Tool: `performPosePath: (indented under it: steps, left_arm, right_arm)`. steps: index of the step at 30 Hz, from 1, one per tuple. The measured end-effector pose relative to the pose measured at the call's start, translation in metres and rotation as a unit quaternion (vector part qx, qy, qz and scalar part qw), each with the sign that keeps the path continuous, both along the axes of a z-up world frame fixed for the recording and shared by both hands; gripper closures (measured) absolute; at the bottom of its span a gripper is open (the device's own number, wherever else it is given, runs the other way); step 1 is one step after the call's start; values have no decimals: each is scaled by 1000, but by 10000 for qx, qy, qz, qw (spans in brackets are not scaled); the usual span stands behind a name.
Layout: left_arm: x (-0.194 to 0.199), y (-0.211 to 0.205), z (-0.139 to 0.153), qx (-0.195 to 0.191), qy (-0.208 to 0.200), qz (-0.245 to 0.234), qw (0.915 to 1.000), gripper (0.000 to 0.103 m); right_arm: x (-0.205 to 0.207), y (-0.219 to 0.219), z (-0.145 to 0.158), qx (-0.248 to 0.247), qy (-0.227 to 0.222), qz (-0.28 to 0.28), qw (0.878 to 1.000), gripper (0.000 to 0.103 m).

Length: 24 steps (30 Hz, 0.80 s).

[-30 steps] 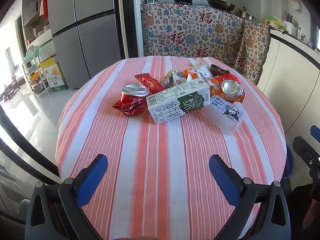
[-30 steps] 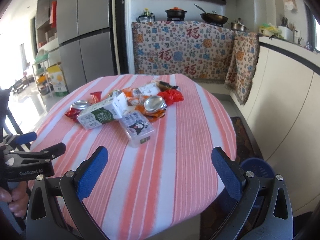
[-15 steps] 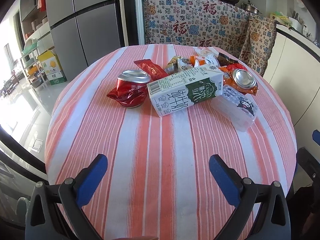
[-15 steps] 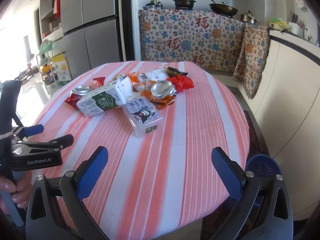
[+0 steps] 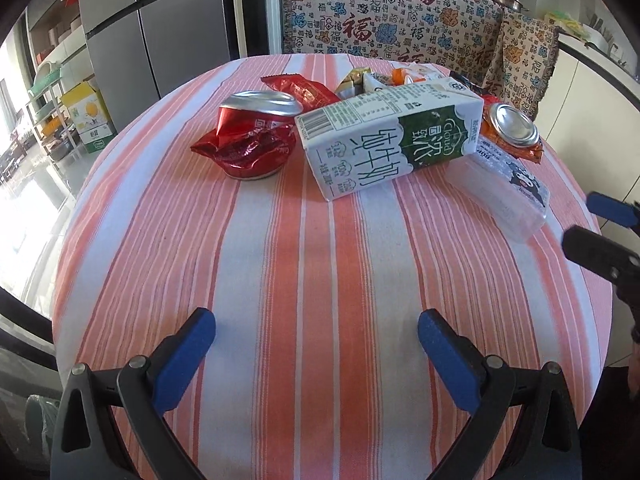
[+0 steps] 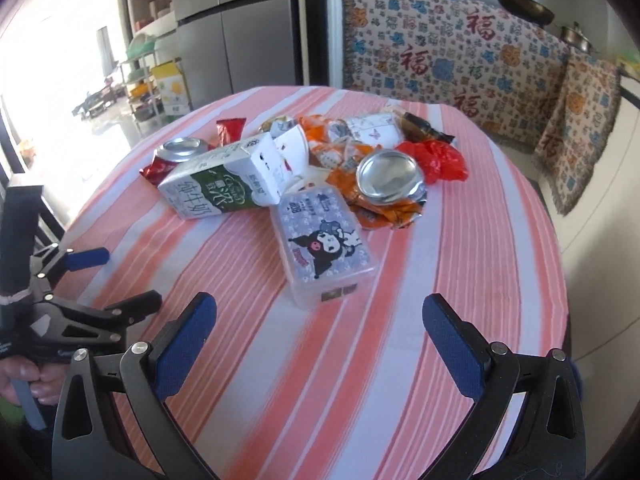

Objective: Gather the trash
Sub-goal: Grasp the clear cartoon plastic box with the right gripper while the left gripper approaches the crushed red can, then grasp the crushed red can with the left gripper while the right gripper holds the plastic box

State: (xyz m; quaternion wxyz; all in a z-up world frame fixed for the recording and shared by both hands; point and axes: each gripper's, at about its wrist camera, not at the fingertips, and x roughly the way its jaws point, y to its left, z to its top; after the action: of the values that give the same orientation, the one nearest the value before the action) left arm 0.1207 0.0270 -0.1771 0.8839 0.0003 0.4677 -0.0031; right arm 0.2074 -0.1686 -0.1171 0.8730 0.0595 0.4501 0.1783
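Observation:
A pile of trash lies on the round striped table (image 5: 288, 264): a white and green milk carton (image 5: 392, 140) on its side, a crushed red can (image 5: 252, 136), a crushed orange can (image 5: 514, 128), a clear plastic box with a cartoon label (image 6: 324, 246), and several wrappers (image 6: 434, 158). My left gripper (image 5: 316, 344) is open and empty, over the near table, short of the carton. My right gripper (image 6: 320, 336) is open and empty, just short of the plastic box. The carton (image 6: 218, 188) and both cans also show in the right wrist view.
A grey fridge (image 5: 160, 24) stands behind the table at the left. A patterned cloth (image 5: 384, 20) covers the counter behind. A white cabinet (image 5: 600, 92) runs along the right. Shelves and a box (image 5: 86, 116) stand at the far left.
Both grippers have moved forward over the table toward the trash pile, which now looks larger. Both stay open and empty.

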Motion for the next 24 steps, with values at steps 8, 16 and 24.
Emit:
performPosePath:
  steps: [8, 16, 24]
  left_arm:
    - [1, -2, -2, 67, -100, -208, 9997, 0]
    - [1, -4, -3, 101, -94, -180, 9997, 0]
    - [-3, -4, -4, 80, -134, -242, 9996, 0]
  right_arm:
    - [37, 13, -31, -119, 439, 180, 9988, 1]
    - [45, 11, -32, -26, 445, 93, 9990, 31]
    - [3, -12, -33, 74, 486, -47, 9988, 39]
